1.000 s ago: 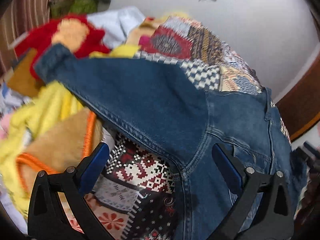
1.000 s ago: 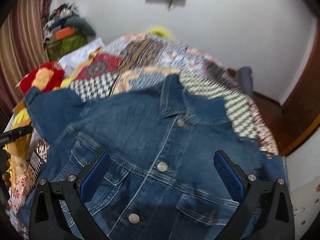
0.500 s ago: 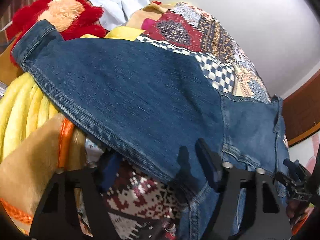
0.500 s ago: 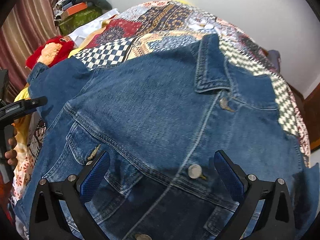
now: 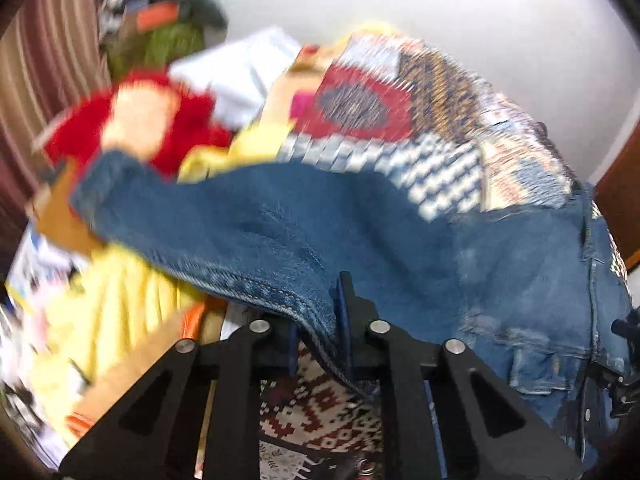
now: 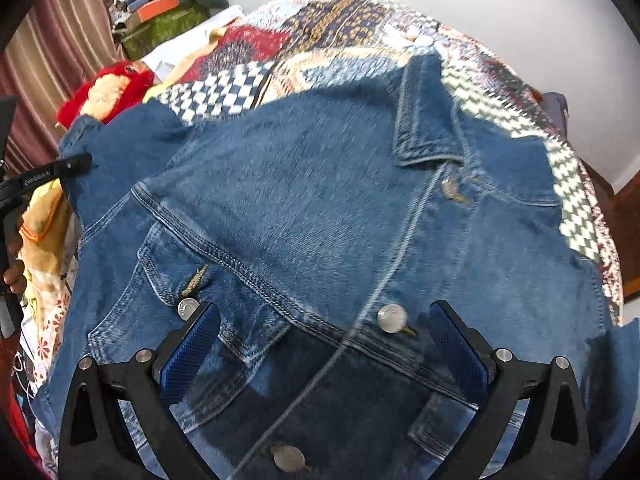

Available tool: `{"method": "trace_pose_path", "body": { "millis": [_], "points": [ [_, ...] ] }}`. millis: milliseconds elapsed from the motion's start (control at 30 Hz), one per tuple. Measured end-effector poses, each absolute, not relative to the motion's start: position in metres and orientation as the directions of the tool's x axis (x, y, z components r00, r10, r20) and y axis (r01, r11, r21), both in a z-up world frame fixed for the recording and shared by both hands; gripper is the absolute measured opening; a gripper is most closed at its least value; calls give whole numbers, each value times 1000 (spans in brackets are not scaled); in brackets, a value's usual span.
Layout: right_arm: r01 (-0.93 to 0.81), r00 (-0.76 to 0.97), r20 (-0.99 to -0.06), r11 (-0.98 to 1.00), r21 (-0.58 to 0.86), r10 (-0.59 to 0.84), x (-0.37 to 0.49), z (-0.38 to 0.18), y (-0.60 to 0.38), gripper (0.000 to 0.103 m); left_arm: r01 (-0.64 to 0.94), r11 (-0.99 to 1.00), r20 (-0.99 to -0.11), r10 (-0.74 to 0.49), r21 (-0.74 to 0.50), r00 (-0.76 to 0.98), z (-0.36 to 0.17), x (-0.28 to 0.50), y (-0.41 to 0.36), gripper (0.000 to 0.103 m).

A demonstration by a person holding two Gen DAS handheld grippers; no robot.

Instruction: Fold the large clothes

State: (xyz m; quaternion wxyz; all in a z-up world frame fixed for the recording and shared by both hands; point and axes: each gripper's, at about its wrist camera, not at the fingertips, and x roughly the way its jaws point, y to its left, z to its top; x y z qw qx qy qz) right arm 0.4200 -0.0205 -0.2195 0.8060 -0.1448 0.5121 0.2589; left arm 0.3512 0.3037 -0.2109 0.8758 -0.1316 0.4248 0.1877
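Left gripper [image 5: 320, 332]: jaws have just been closing and now pinch the stitched lower edge of the sleeve [image 5: 240, 232] of the denim jacket [image 6: 320, 208]; a fold of blue cloth sits between the blue pads, where a second ago the jaws stood wide with the sleeve seam only lying across the gap; left view is heavily smeared, which fits a hand in motion, and the sleeve edge looks raised off the clothes beneath it; judgement: the grasp is made and the sleeve is ready to be carried inward across the chest for the first fold. Right gripper [image 6: 320, 344]: fingers spread wide, nothing between the pads; it hangs closer above the jacket front than a second ago, with the middle button [image 6: 392, 319] between its fingers and the chest pocket flap [image 6: 224, 308] by the left pad; judgement: placed to pin or steady the body while the sleeve moves, contact not confirmed. Jacket lies front up, buttoned, collar [image 6: 424, 120] away from the cameras, spread on a patchwork bedspread [image 6: 332, 36]; sleeve reaches toward a red plush toy [image 6: 106, 92] and a heap of yellow clothes [image 5: 108, 300] at the bed's left side. Writing: small white lettering on the left gripper's black arm as seen in the right view, roughly "GenRobot.AI", uncertain; jacket buttons too small to read; no other label legible.
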Motion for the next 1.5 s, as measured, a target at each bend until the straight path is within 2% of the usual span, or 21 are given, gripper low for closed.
{"method": "trace_pose_path", "body": {
  "millis": [67, 167, 300, 400, 533, 733, 800, 900, 933, 1000, 1033, 1067, 1233, 1367, 1500],
  "points": [
    [-559, 357, -892, 828, 34, 278, 418, -208, -29, 103, -397, 917, -753, 238, -33, 613, -186, 355, 287, 8],
    [-550, 383, -880, 835, 28, 282, 417, -193, -41, 103, -343, 939, -710, 239, -4, 663, -157, 363, 259, 8],
    [-535, 410, -866, 844, 27, 287, 412, -175, -56, 103, -260, 964, -708, 152, -46, 690, -150, 372, 229, 8],
    [-522, 421, -859, 852, 34, 292, 407, -165, -71, 103, -216, 973, -754, 85, -77, 651, -170, 378, 210, 8],
    [-508, 439, -852, 861, 28, 286, 397, -157, -86, 103, -200, 965, -842, -35, -168, 538, -225, 382, 197, 8],
    [-502, 468, -842, 865, -4, 268, 388, -149, -100, 103, -204, 963, -884, -66, -178, 463, -271, 376, 184, 8],
    [-504, 470, -841, 863, -5, 269, 386, -148, -101, 103, -193, 965, -884, -71, -178, 461, -269, 373, 184, 12],
    [-514, 477, -833, 858, -7, 279, 385, -146, -100, 103, -179, 967, -889, -82, -180, 451, -263, 368, 187, 24],
    [-519, 482, -830, 854, -14, 280, 384, -146, -99, 103, -176, 968, -887, -84, -181, 454, -259, 365, 190, 31],
    [-531, 489, -827, 847, -32, 275, 382, -146, -92, 103, -193, 963, -876, -74, -186, 476, -249, 355, 199, 53],
    [-535, 490, -827, 844, -36, 275, 381, -147, -90, 103, -214, 959, -864, -53, -183, 501, -242, 349, 205, 70],
    [-542, 489, -827, 840, -39, 277, 381, -148, -86, 103, -229, 956, -851, -37, -182, 525, -234, 345, 210, 75],
    [-560, 479, -830, 828, -38, 285, 382, -155, -70, 103, -281, 924, -809, -51, -261, 585, -217, 334, 257, 80],
    [-562, 462, -839, 827, -26, 288, 385, -163, -62, 103, -380, 874, -809, -26, -304, 587, -221, 339, 304, 80],
    [-560, 450, -849, 828, -27, 276, 391, -171, -57, 103, -431, 809, -788, -62, -399, 612, -229, 344, 342, 80]
  ]
}}
